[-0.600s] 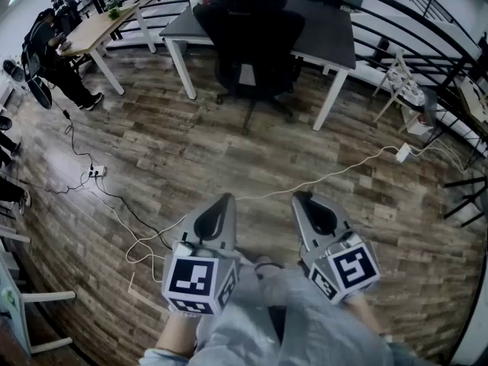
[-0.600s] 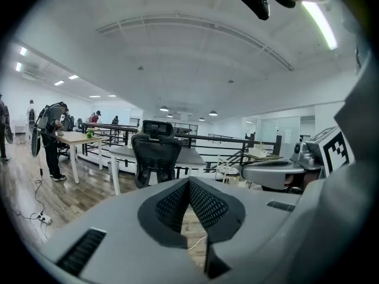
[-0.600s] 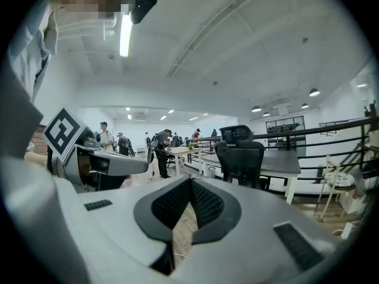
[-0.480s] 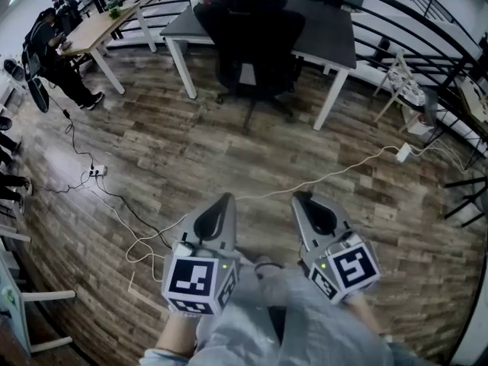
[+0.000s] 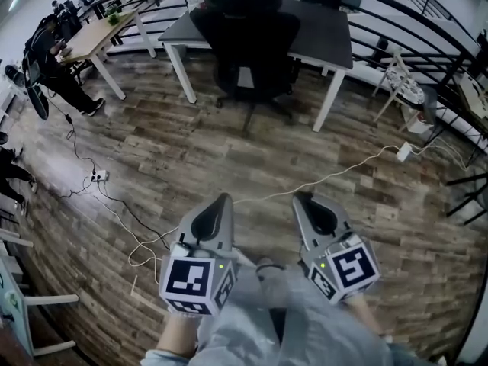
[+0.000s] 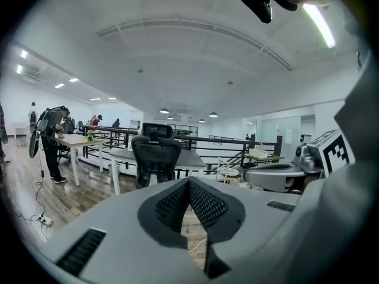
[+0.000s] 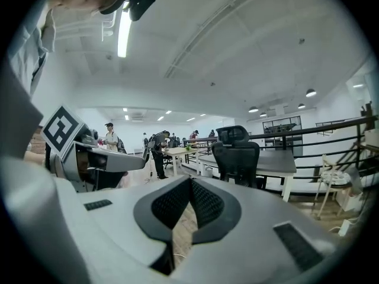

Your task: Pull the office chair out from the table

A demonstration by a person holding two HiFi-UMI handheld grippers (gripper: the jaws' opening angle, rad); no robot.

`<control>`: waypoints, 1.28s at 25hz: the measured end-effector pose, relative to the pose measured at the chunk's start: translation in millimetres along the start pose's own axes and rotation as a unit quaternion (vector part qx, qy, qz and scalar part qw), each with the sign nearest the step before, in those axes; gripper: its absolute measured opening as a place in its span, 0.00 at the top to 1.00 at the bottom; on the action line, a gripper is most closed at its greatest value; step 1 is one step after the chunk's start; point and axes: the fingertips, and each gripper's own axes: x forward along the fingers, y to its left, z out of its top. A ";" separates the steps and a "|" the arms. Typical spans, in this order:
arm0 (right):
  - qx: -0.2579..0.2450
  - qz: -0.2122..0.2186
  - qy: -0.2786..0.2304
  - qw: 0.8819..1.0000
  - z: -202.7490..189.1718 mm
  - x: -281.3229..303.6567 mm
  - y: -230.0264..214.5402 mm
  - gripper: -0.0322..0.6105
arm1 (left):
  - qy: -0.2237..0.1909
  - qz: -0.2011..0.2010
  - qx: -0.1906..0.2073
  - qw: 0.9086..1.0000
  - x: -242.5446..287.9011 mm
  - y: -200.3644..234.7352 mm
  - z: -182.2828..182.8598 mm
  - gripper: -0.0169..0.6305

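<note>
A wood-plank floor point(image 5: 191, 151) fills most of the head view, running from the bottom edge to the furniture along the top. At upper centre stands a dark grey table point(image 5: 328, 36) on white legs. The black office chair point(image 5: 248, 48) is tucked in against its near edge, backrest towards the camera and wheeled base on the floor below the tabletop. A black railing point(image 5: 427, 21) curves behind the table across the upper right.

In the upper left, a person in dark clothes point(image 5: 53, 63) leans over a light wooden table point(image 5: 91, 36).

At lower centre the person holds both tools side by side, well short of the chair. The left gripper point(image 5: 221, 198) has its jaws closed tip to tip with nothing held. The right gripper point(image 5: 301, 197), just beside it, is likewise closed and empty. In each gripper view the chair shows beyond the meeting tips, across open floor.

A white cable point(image 5: 328, 175) trails from lower left to a white plug block point(image 5: 402, 153) at the right. A small power strip point(image 5: 97, 176) lies at the left, on a dark cord.
</note>
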 end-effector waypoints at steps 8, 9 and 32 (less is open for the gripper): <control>0.010 -0.017 0.010 1.000 -9.6 -4.7 -18.8 0.94 | -0.002 0.013 0.007 1.000 10.5 8.1 3.1 0.96; 0.012 -0.019 0.011 1.000 -11.0 -3.6 -21.0 0.94 | -0.002 0.012 0.006 1.000 13.1 8.8 3.5 0.96; 0.015 -0.057 0.024 0.998 22.1 134.1 -90.1 0.94 | 0.005 -0.026 -0.002 1.000 162.1 93.4 55.8 0.96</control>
